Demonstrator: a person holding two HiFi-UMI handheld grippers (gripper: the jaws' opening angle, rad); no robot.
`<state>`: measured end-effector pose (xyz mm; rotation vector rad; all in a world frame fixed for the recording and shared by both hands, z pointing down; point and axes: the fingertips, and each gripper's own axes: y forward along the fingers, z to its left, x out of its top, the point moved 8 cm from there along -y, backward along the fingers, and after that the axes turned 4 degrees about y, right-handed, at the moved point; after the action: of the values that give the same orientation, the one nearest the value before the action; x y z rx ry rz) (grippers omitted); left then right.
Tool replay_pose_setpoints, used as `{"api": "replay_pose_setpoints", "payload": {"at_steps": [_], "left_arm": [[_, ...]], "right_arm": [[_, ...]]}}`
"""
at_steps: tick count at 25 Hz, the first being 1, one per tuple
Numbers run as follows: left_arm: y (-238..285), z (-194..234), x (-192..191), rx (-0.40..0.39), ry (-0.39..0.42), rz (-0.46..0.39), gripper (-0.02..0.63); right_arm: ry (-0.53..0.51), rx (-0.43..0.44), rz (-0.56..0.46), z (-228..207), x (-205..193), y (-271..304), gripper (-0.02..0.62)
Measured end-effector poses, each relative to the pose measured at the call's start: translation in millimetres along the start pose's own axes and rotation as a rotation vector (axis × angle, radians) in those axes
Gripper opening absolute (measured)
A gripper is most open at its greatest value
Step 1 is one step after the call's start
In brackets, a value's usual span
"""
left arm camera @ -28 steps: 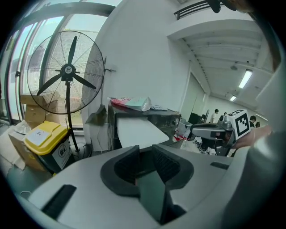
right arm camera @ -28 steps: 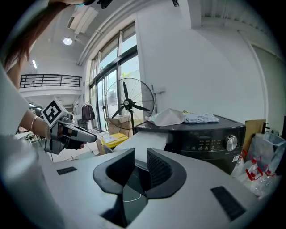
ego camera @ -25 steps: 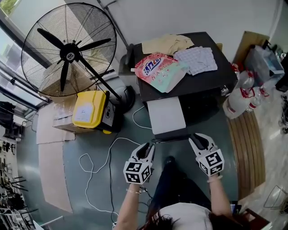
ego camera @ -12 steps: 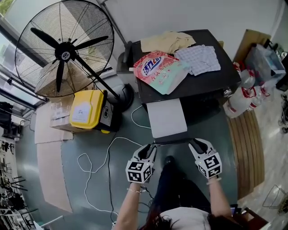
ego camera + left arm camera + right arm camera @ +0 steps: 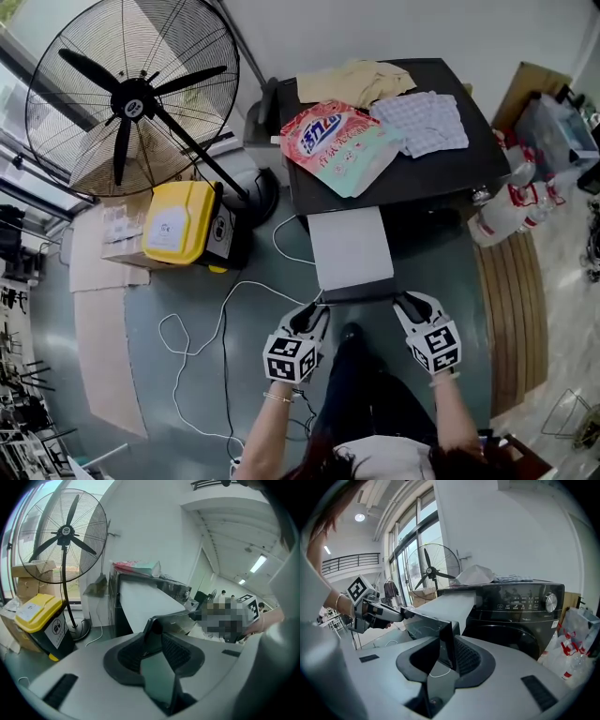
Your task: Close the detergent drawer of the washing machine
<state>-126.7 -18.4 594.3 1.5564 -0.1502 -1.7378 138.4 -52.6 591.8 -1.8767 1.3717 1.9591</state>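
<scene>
A long pale detergent drawer (image 5: 352, 246) stands pulled far out of the black washing machine (image 5: 422, 173), and it ends in a dark front panel (image 5: 361, 293). My left gripper (image 5: 314, 314) is at the panel's left end and my right gripper (image 5: 408, 305) at its right end. In the left gripper view the panel's corner (image 5: 173, 618) stands between the jaws of the left gripper (image 5: 157, 644). In the right gripper view the panel (image 5: 426, 627) stands between the jaws of the right gripper (image 5: 445, 651). Both pairs of jaws have just been opening, and the pads do not press on the panel.
On the machine lie a detergent bag (image 5: 337, 141), a checked cloth (image 5: 422, 122) and a beige cloth (image 5: 361, 82). A large standing fan (image 5: 131, 98) and a yellow bin (image 5: 178, 225) are to the left. A white cable (image 5: 202, 323) lies on the floor. Plastic bags (image 5: 506, 211) lie on the right.
Both grippers have sunk slightly at the ends of the drawer's front panel, and their jaws stand wider. The drawer has stayed pulled out.
</scene>
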Motion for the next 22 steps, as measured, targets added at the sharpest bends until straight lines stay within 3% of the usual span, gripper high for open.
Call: {"api": "replay_pose_setpoints", "payload": {"at_steps": [5,22], "left_arm": [[-1.2,0.3,0.6,0.0,0.002,0.01,0.121],[-7.0,-5.1,9.2,0.024,-0.019,0.01,0.115]], "right_arm": [[-0.029,-0.013,0.011,3.6,0.9,0.6,0.114],[0.024,-0.015,0.019,4.1,12.4,-6.9,0.109]]}}
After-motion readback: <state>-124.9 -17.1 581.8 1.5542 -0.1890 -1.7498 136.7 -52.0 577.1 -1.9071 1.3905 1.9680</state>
